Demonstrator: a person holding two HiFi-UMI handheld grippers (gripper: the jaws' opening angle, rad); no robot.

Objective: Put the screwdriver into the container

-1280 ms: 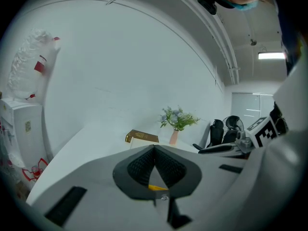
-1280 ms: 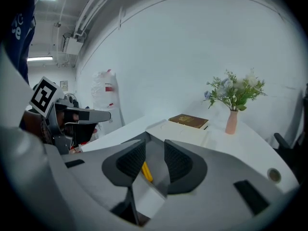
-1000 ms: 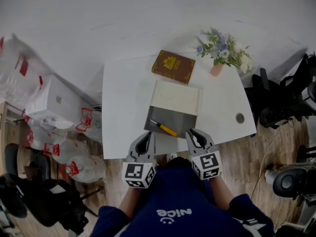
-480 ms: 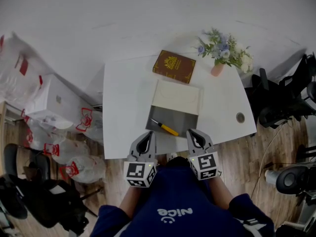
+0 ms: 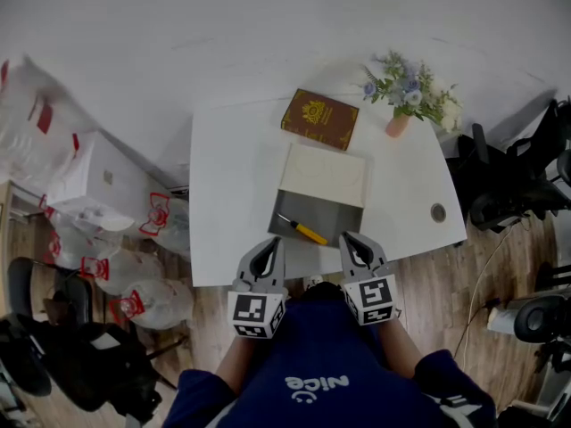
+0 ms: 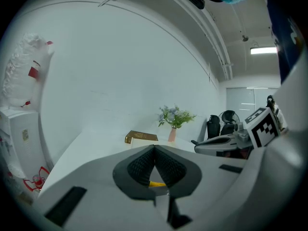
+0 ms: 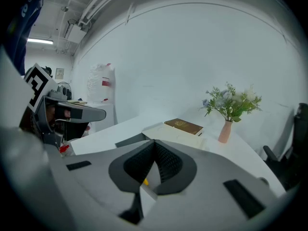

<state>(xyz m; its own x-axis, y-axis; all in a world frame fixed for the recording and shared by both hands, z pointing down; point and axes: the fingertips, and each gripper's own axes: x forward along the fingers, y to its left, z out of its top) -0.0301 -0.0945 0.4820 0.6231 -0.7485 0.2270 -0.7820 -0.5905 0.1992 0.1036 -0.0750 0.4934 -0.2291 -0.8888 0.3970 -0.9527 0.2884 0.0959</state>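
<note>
Table (image 5: 234,181) white, against white wall (image 5: 268,34); wood floor (image 5: 446,297), bags (image 5: 107,270) leftward. Left gripper (image 5: 271,243), right gripper (image 5: 347,238) clenched, empty.

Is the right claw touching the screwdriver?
Apart. The head view shows a strip of grey container floor between the shut right claw and the screwdriver.

I'm seeing screwdriver (image 5: 301,231) lying on mat (image 5: 339,217) near front edge of surface (image 5: 227,194). Box (image 5: 326,175) sitting just behind mat, touching it. Book (image 5: 319,119) lying behind box. Vase (image 5: 397,126) standing right of book, near far right corner.
</note>
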